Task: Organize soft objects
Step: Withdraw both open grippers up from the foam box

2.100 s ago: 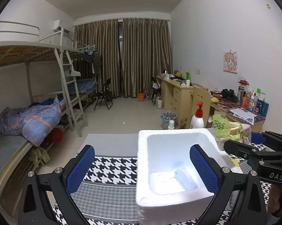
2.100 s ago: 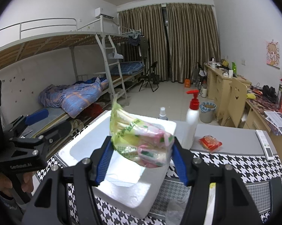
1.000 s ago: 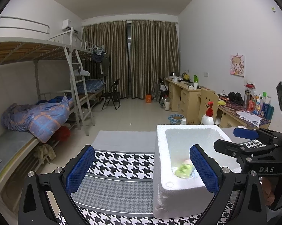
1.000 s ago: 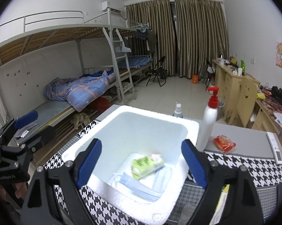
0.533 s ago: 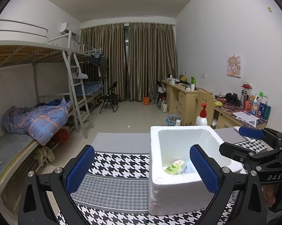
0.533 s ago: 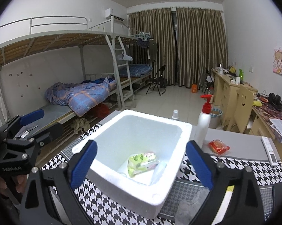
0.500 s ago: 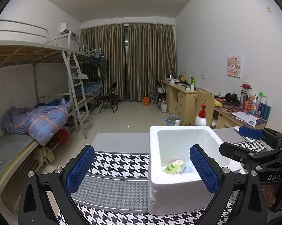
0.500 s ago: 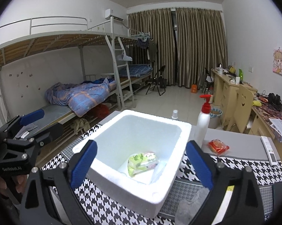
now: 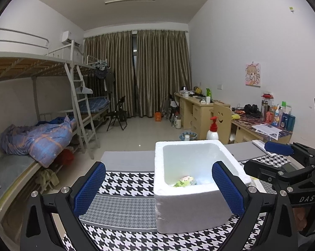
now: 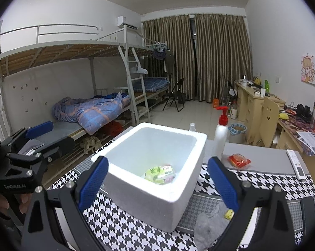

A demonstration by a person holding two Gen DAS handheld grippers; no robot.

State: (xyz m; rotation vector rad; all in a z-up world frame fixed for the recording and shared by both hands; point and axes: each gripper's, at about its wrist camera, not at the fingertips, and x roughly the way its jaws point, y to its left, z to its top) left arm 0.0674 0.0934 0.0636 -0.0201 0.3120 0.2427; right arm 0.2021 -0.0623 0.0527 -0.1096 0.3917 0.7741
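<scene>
Foam box (image 10: pixel 157 190) on checked cloth (image 10: pixel 124 228): green pack (image 10: pixel 159 172) inside. L gripper (image 9: pixel 157 188), R gripper (image 10: pixel 157 179): both released, nothing held.

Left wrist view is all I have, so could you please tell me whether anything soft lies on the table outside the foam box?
Observer: Yes, a crumpled grey cloth lies on the houndstooth mat beside the near corner of the foam box.
Operator: Anything else out there?
Observer: A red packet lies on the grey tabletop, right of the pump bottle; I cannot tell if it is soft.
Operator: Are the right tongs free?
Observer: Yes, the right tongs are wide open, with nothing between the pads.
</scene>
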